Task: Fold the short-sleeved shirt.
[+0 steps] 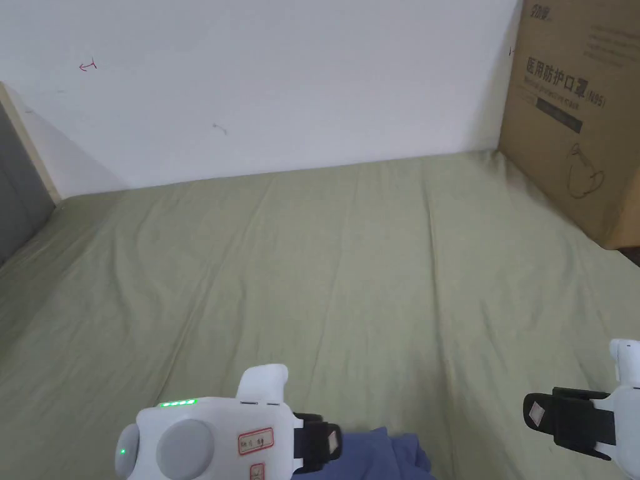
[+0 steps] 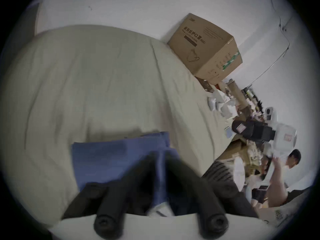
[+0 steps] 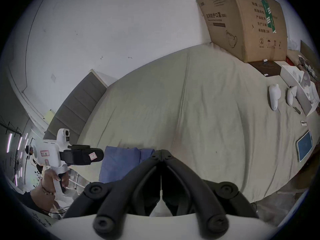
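The blue short-sleeved shirt [image 1: 382, 453] lies bunched at the near edge of the pale green sheet [image 1: 344, 269]. In the left gripper view the shirt [image 2: 107, 160] spreads to the left of the jaws, and a ridge of its cloth runs up between them. My left gripper [image 2: 160, 157] is shut on that ridge; its white body and black jaws [image 1: 334, 440] touch the cloth low in the head view. My right gripper [image 3: 161, 151] is shut with nothing in it, its jaws pressed together to the right of the shirt [image 3: 119, 164]. It hangs apart at the lower right [image 1: 531, 412].
A large cardboard box [image 1: 575, 112] stands at the back right against the white wall. Two white controllers [image 3: 274, 94] and a tablet [image 3: 305, 146] lie along the right side. A grey panel [image 1: 19, 187] borders the left. Another person [image 2: 292, 159] is far off.
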{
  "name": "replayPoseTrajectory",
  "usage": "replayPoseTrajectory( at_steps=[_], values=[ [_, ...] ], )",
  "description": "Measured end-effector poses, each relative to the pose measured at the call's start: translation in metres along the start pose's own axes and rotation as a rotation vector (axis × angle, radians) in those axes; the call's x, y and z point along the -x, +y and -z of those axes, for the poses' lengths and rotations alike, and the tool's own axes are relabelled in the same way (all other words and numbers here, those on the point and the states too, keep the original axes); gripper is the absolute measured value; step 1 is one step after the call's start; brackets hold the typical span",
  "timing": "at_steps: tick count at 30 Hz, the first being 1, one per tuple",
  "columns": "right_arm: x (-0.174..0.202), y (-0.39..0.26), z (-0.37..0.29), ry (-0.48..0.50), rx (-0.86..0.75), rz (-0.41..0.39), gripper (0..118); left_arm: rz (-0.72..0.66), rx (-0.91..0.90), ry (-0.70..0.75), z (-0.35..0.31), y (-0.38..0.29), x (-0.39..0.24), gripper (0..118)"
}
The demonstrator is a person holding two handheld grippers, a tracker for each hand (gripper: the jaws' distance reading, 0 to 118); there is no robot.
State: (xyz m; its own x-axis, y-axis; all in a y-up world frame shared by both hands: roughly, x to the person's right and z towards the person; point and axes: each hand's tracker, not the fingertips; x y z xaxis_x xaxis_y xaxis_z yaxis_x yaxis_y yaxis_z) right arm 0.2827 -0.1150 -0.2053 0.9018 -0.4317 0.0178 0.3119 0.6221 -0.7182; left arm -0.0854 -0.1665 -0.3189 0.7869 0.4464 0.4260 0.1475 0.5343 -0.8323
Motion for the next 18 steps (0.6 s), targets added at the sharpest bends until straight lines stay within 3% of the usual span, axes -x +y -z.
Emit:
replayPoseTrajectory(
  at_steps=[4,5,10,12,13,15,18],
  values=[
    [-0.003,-0.001,0.0,-0.015,-0.022,-0.012,0,-0.072,0.076,-0.085,0.025,-0.009,0.004,2],
    [-0.006,0.015,0.008,-0.026,-0.155,-0.184,0,-0.064,0.09,-0.082,0.035,-0.012,0.0,2],
    [0.019,0.017,0.022,-0.192,-0.199,-0.297,0,-0.06,0.243,-0.075,0.095,-0.031,-0.017,2],
    [0.033,-0.006,0.013,-0.168,-0.2,-0.287,0,-0.054,0.292,-0.081,0.114,-0.039,-0.025,2],
    [0.013,0.017,0.025,-0.113,-0.167,-0.224,0,-0.018,0.327,-0.064,0.125,-0.043,-0.03,2],
    [0.02,-0.007,0.014,-0.088,-0.175,-0.191,0,0.044,0.345,-0.065,0.141,-0.048,-0.038,1],
    [0.007,0.0,0.014,-0.087,-0.148,-0.176,0,-0.059,0.339,-0.1,0.159,-0.049,-0.038,1]
  ],
)
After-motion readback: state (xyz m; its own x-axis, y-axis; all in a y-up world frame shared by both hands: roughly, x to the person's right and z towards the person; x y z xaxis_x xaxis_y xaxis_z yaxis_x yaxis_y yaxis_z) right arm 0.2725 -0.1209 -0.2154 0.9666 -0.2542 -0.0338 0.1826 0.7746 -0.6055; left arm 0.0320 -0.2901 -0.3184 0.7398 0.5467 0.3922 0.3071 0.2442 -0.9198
